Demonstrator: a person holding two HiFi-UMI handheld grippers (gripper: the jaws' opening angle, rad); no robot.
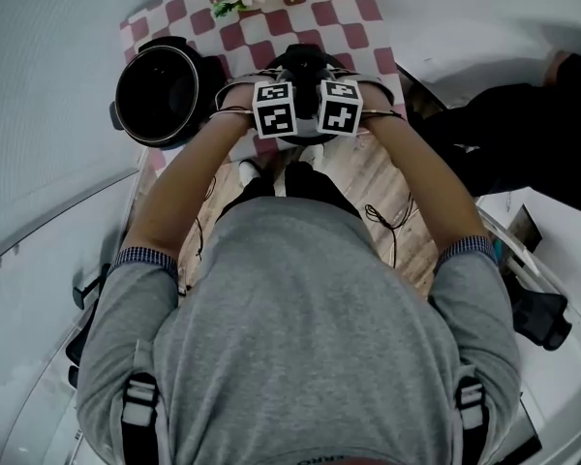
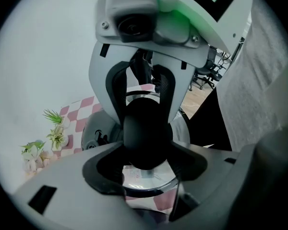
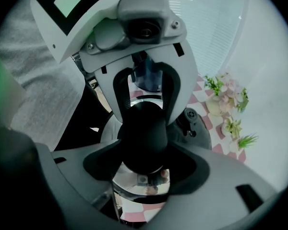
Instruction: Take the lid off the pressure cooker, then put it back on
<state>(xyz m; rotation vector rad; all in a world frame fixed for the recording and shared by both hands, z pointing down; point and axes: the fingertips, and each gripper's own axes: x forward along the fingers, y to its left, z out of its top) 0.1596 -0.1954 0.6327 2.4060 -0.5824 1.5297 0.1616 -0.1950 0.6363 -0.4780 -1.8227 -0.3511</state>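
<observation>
Left gripper (image 2: 146,163), right gripper (image 3: 143,163) | clamping lid (image 2: 149,185) knob (image 2: 146,133) | cooker (image 1: 122,85) rim apart

Left cam: my left claw (image 2: 146,169) is clamped on the black knob (image 2: 146,135) of the lid (image 2: 144,182), dark pads hugging it on both sides. Right claw (image 2: 146,110) faces me from the far side, its two grey fingers (image 2: 104,97) down on the same knob, its camera looking back at mine. The lid's shiny metal shows just under the knob, with pink-and-white checked cloth (image 2: 84,110) visible below its edge. Cooker pot (image 2: 98,135) sits back left on that cloth, lid not on it. Small flower pots (image 2: 53,133) further left against the white wall. Grey shirt (image 2: 271,80) fills the right side, office chairs (image 2: 209,73) far behind.
</observation>
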